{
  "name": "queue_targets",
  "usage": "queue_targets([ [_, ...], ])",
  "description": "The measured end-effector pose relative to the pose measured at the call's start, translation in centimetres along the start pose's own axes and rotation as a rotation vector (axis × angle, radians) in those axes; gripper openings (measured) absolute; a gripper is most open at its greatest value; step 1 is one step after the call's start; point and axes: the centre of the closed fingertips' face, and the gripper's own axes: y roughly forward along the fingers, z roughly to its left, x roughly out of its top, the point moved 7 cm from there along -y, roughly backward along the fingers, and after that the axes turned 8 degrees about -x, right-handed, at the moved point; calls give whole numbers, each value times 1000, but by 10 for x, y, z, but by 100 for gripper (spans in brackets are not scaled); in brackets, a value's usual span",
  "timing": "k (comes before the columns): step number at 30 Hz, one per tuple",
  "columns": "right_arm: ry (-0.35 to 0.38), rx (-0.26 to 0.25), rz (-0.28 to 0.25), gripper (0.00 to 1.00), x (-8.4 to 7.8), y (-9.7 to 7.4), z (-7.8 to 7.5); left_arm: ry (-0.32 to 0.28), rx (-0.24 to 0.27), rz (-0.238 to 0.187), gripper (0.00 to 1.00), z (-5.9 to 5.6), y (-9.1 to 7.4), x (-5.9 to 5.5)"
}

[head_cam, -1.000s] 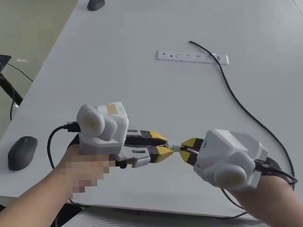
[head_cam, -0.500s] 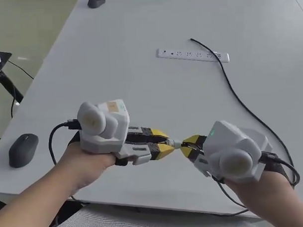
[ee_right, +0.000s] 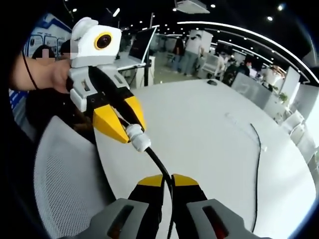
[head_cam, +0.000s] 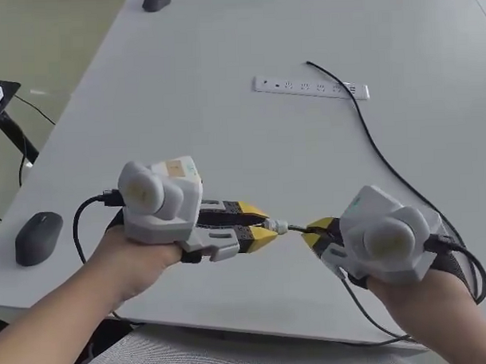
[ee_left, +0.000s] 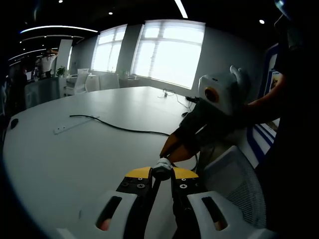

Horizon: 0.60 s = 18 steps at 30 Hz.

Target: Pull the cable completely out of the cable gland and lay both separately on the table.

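My left gripper (head_cam: pixel 265 231) is shut on the white cable gland (head_cam: pixel 277 227), held in the air above the table's near edge. A short black cable (head_cam: pixel 299 227) runs out of the gland to my right gripper (head_cam: pixel 312 231), which is shut on it. In the right gripper view the gland (ee_right: pixel 138 138) sits between the left gripper's yellow fingertips (ee_right: pixel 110 124), and the cable (ee_right: pixel 158 163) leads down into my right gripper (ee_right: pixel 167 180). In the left gripper view the gland (ee_left: pixel 162 167) shows at my left gripper (ee_left: pixel 161 173), with the right gripper (ee_left: pixel 175 144) just beyond it.
A white power strip (head_cam: pixel 310 89) lies mid-table with its black cord (head_cam: pixel 390 169) trailing toward the right front edge. One computer mouse (head_cam: pixel 38 237) rests at the left edge, another mouse (head_cam: pixel 157 1) at the far end. A mesh chair (ee_right: pixel 62 184) stands below the table edge.
The two grippers have drawn apart, the right one moving right. More black cable now shows between the gland and the right gripper.
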Motion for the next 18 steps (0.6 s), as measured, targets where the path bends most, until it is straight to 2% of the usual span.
queue_targets([
  [2, 60, -2, 10, 0, -3, 1, -4, 3, 2, -1, 15, 0, 0, 0],
  [5, 67, -17, 28, 0, -8, 4, -10, 4, 3, 0, 15, 0, -1, 0],
  [8, 107, -20, 52, 0, -15, 6, -13, 6, 2, 2, 15, 0, 0, 1],
  [15, 239, -37, 101, 0, -31, 8, -24, 10, 0, 1, 15, 0, 1, 2],
  [18, 475, -1, 107, 0, -38, 9, -29, 12, -1, -1, 15, -1, 2, 3],
])
